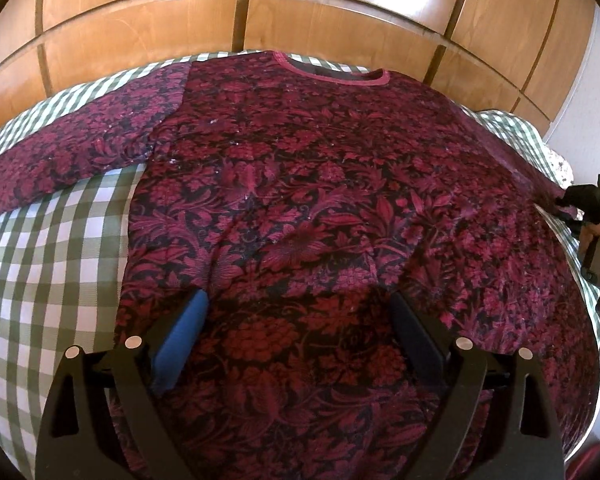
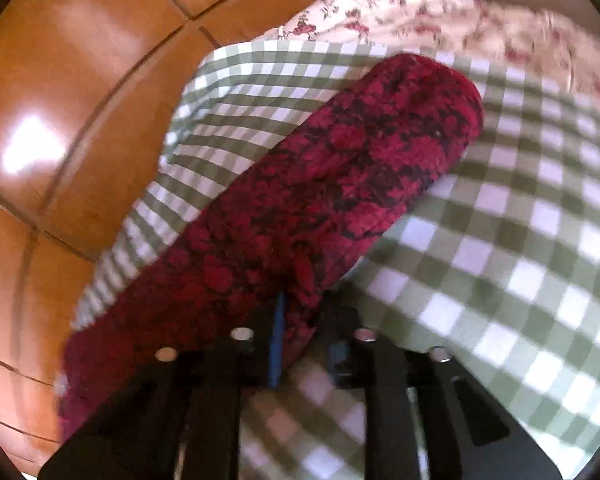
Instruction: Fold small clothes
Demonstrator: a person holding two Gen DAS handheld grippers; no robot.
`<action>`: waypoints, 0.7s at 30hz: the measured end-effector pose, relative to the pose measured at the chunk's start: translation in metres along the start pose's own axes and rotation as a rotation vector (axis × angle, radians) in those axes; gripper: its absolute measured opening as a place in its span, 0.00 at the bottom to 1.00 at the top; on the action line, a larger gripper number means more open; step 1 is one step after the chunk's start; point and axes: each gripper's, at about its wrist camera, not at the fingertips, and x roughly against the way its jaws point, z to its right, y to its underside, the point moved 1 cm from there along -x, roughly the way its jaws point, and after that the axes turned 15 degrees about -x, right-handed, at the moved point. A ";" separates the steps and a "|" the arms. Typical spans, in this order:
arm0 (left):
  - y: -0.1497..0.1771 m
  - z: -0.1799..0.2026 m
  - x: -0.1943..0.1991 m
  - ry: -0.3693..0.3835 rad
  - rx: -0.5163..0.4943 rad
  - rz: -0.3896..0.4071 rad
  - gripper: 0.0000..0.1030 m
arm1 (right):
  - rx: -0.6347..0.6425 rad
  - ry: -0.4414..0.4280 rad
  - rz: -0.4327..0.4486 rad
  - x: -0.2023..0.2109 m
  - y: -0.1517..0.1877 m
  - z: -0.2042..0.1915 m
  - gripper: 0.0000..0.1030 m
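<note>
A dark red floral long-sleeved top (image 1: 300,200) lies flat on a green-and-white checked cloth (image 1: 40,260), neckline at the far side. My left gripper (image 1: 298,300) is open and empty, just above the top's lower middle. My right gripper (image 2: 300,312) is shut on the top's right sleeve (image 2: 340,176), holding its edge lifted off the cloth; the view is blurred. The right gripper also shows at the right edge of the left wrist view (image 1: 580,208), at the sleeve's end.
A wooden panelled wall or wardrobe (image 1: 260,8) stands behind the surface. A cream floral fabric (image 2: 440,12) lies beyond the checked cloth (image 2: 500,260) on the right side. The cloth's far edge drops off near the wood.
</note>
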 end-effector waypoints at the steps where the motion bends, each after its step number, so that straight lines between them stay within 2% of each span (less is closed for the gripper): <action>1: 0.000 0.000 0.000 0.000 0.000 0.000 0.88 | -0.017 -0.020 0.005 0.003 -0.004 0.002 0.48; 2: 0.000 0.000 0.000 -0.001 -0.001 0.000 0.88 | -0.025 -0.017 0.018 0.006 -0.006 0.002 0.52; 4: 0.000 0.000 0.000 -0.001 -0.001 0.000 0.88 | -0.042 0.001 0.042 0.009 -0.017 0.004 0.55; 8: 0.000 0.001 0.000 -0.001 -0.005 -0.002 0.90 | -0.083 0.012 0.036 0.002 -0.036 0.005 0.53; 10: -0.001 0.002 -0.001 -0.004 -0.011 -0.005 0.91 | -0.081 0.039 0.036 -0.004 -0.043 0.000 0.48; 13: -0.001 0.002 -0.001 -0.002 -0.016 -0.007 0.92 | -0.030 0.071 0.026 -0.008 -0.048 -0.013 0.27; 15: -0.002 0.002 -0.002 -0.002 -0.020 -0.008 0.93 | 0.026 0.070 0.037 -0.006 -0.045 -0.026 0.22; 17: -0.001 0.003 -0.002 -0.001 -0.025 -0.009 0.93 | 0.074 0.050 0.047 -0.001 -0.038 -0.038 0.14; 21: -0.001 0.003 -0.002 -0.001 -0.026 -0.008 0.93 | 0.177 -0.057 0.047 0.018 -0.009 -0.075 0.12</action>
